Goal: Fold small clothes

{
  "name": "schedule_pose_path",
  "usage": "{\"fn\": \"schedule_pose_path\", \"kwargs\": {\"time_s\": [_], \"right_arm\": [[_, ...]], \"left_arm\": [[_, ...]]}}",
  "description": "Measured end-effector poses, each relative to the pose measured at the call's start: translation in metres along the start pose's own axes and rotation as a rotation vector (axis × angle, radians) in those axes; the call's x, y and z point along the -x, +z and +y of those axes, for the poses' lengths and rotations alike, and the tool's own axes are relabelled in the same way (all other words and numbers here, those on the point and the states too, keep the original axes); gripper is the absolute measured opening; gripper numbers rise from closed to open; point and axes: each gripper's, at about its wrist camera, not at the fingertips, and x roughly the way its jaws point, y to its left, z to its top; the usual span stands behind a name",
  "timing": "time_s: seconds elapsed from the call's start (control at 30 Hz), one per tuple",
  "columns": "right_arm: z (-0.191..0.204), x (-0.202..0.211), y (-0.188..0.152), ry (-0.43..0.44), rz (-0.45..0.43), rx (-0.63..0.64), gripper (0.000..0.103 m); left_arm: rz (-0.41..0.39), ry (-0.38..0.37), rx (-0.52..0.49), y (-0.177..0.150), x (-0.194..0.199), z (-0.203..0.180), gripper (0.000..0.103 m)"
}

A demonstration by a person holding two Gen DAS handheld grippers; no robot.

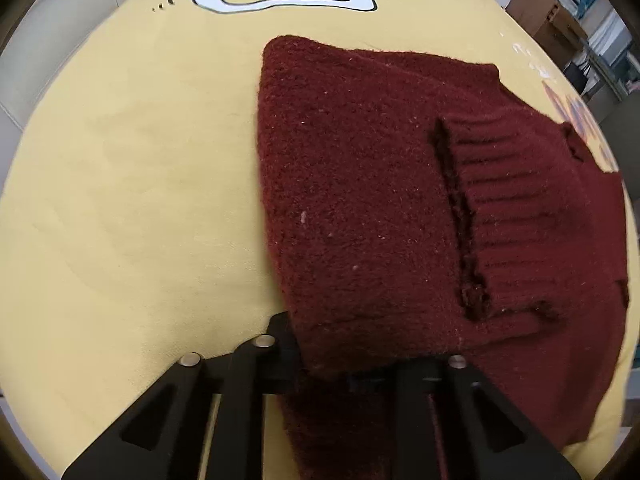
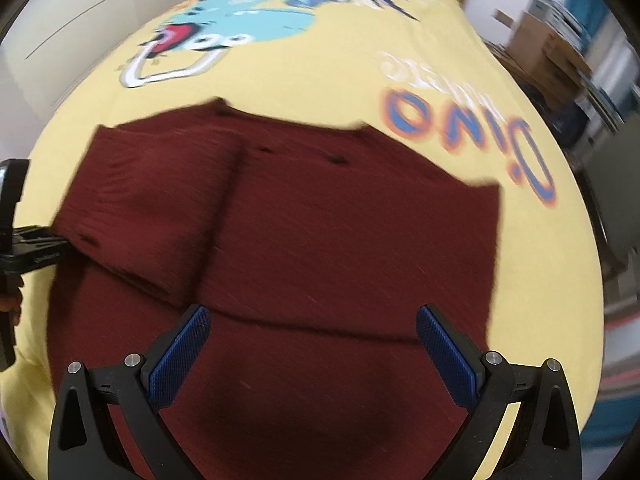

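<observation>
A small dark red knit sweater lies on the yellow cloth, one part folded over its body, a ribbed cuff lying on top. My left gripper is at the sweater's near edge; the knit drapes over and between its fingers, and its pads are hidden. In the right wrist view the sweater fills the middle, with the folded flap at left. My right gripper is open and empty, hovering over the sweater's near part. The left gripper shows at the far left, at the flap's edge.
The yellow cloth has a cartoon dinosaur print at the far end and "Dino" lettering to the right. Cardboard boxes and shelving stand beyond the right edge. A white wall is at left.
</observation>
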Motion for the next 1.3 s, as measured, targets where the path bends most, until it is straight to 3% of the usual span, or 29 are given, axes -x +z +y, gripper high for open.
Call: {"fn": "schedule_pose_path", "kwargs": {"time_s": [0.17,0.27,0.37,0.47,0.6,0.7,0.8,0.93,1.07,1.3], "right_arm": [[0.053,-0.007,0.035,0.058,-0.025,0.119,0.102],[0.083,-0.023,0.047,0.107,0.004,0.194,0.102],[0.108,-0.042,0.051,0.116,0.039,0.271,0.102],[0.126,-0.058,0.048,0.104,0.066,0.332,0.102],[0.132,-0.075,0.044,0.115,0.100,0.344,0.102],[0.130,-0.082,0.042,0.126,0.106,0.338,0.093],[0.124,-0.088,0.042,0.133,0.122,0.316,0.070],[0.115,-0.084,0.045,0.139,0.106,0.287,0.016],[0.077,-0.068,0.051,0.217,0.066,0.137,0.013],[-0.004,-0.041,0.047,0.220,0.008,-0.072,0.013]], "left_arm": [[0.005,-0.004,-0.041,0.002,0.004,0.007,0.011],[0.004,-0.010,-0.033,0.003,0.001,0.006,0.011],[0.005,-0.009,-0.036,-0.006,0.004,0.018,0.011],[0.007,0.002,-0.051,0.001,-0.006,0.003,0.012],[0.009,0.003,-0.047,-0.010,0.006,0.021,0.012],[0.008,-0.003,-0.042,-0.010,0.006,0.020,0.012],[0.010,0.005,-0.050,-0.010,0.006,0.018,0.012],[0.012,0.009,-0.050,-0.010,0.006,0.018,0.012],[0.011,0.000,-0.047,-0.008,0.006,0.016,0.012],[-0.005,0.018,-0.069,-0.008,0.015,0.009,0.011]]}}
